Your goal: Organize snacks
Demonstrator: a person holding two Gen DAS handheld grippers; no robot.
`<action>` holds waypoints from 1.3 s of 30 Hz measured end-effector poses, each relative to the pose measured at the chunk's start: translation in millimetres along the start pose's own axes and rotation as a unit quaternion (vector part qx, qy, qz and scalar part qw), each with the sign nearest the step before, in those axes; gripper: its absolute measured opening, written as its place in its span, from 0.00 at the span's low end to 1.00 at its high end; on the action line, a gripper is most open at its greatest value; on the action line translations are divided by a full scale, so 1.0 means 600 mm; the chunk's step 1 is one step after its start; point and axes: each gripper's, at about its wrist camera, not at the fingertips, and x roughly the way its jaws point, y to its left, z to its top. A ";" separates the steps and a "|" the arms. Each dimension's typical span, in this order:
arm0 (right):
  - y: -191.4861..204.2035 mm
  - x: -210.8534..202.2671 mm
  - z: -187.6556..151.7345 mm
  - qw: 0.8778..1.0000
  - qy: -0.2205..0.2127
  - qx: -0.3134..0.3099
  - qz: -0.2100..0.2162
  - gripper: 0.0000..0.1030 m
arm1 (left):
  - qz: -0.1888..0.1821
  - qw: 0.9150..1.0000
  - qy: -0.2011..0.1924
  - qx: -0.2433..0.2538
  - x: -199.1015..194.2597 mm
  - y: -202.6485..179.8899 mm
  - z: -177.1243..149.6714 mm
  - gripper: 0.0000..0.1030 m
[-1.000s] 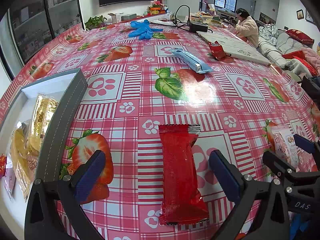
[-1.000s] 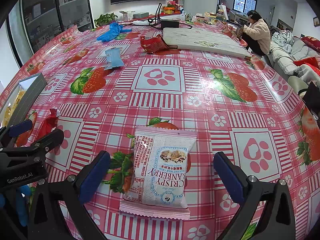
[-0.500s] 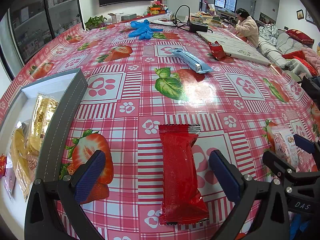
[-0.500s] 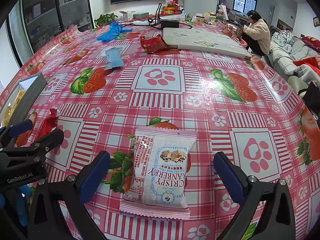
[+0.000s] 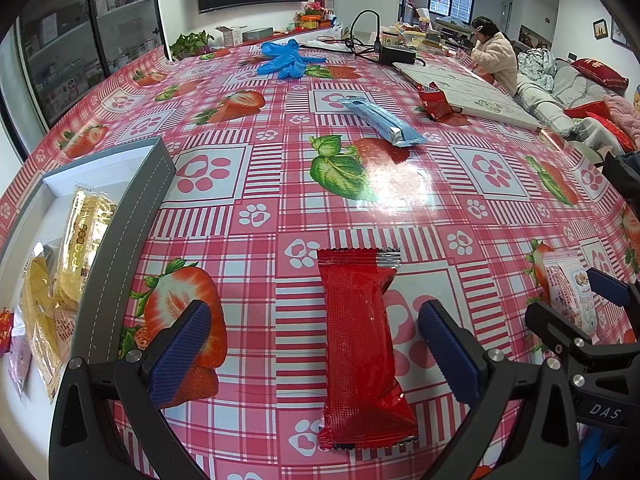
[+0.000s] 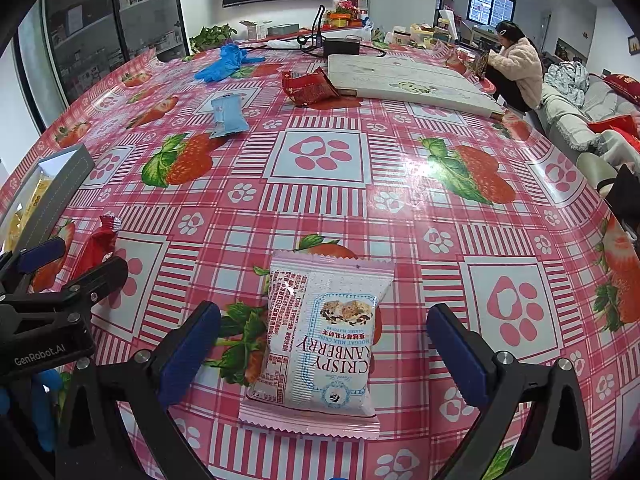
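Both grippers, left gripper (image 5: 314, 354) and right gripper (image 6: 322, 354), stay spread and motionless over red packet (image 5: 362, 348) and cranberry packet (image 6: 320, 340); nothing is grasped yet.

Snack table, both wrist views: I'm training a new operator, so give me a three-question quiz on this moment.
1. True or false: the left gripper is shut on the red packet.
2. Which snack lies between the fingers of the right gripper? A) blue packet B) cranberry crisp packet C) yellow packet
3. Fill in: the yellow packets lie inside the grey ____ at the table's left edge.

Key: 1 false, both grippers are open and straddle their packets; 2 B; 3 box.
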 end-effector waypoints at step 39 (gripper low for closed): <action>-0.001 0.009 0.020 0.998 0.051 -0.023 0.016 1.00 | 0.000 1.000 0.016 0.006 -0.002 -0.005 0.003 1.00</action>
